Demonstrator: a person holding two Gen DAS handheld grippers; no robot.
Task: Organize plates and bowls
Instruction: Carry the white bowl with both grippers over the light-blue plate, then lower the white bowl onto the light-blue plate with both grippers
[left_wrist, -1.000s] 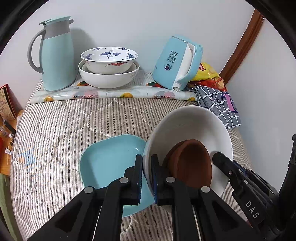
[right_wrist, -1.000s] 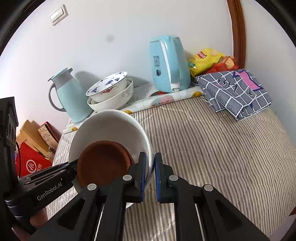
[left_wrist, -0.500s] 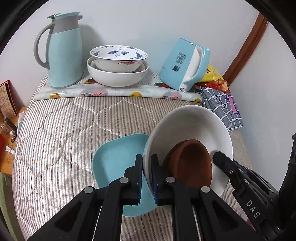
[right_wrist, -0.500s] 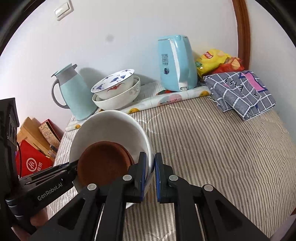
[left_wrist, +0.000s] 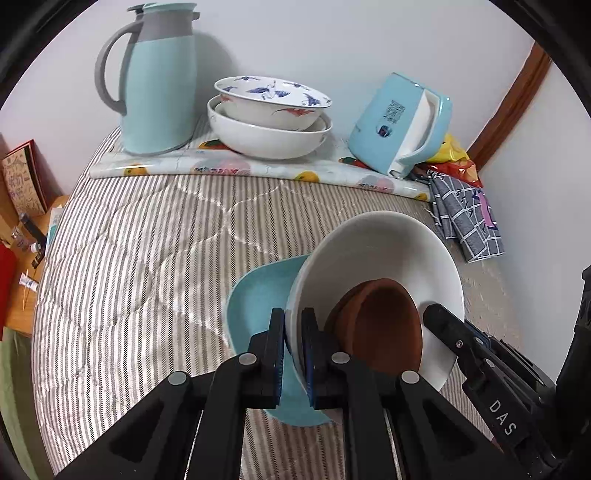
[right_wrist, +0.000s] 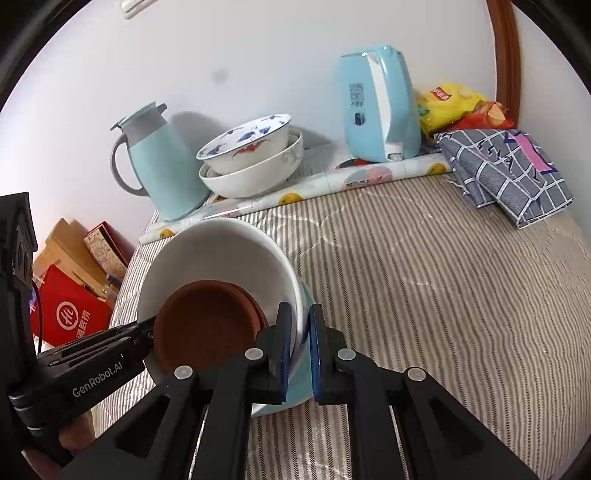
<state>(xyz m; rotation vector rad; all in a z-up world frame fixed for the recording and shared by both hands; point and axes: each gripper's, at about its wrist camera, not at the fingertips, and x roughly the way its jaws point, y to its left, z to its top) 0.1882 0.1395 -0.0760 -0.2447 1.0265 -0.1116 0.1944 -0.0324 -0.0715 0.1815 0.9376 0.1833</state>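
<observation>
**Both grippers clamped on white bowl, over teal plate**

Left gripper (left_wrist: 293, 343) pinches the white bowl (left_wrist: 384, 251) at its near rim; right gripper (right_wrist: 300, 345) pinches the opposite rim. Brown dishes (left_wrist: 384, 328) sit nested inside. Bowl is tilted, directly above the teal plate (left_wrist: 255, 295) on the striped quilt (left_wrist: 147, 258). Two stacked bowls (left_wrist: 266, 122) sit by the wall, between the thermos jug (left_wrist: 159, 85) and kettle (left_wrist: 399, 122).

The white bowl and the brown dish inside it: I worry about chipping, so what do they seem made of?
The white bowl looks like glazed ceramic or porcelain: smooth, glossy, with soft highlights on the rim. The brown dish looks like unglazed terracotta or matte stoneware: dull reddish-brown, no shine; matte plastic can't be excluded.
</observation>
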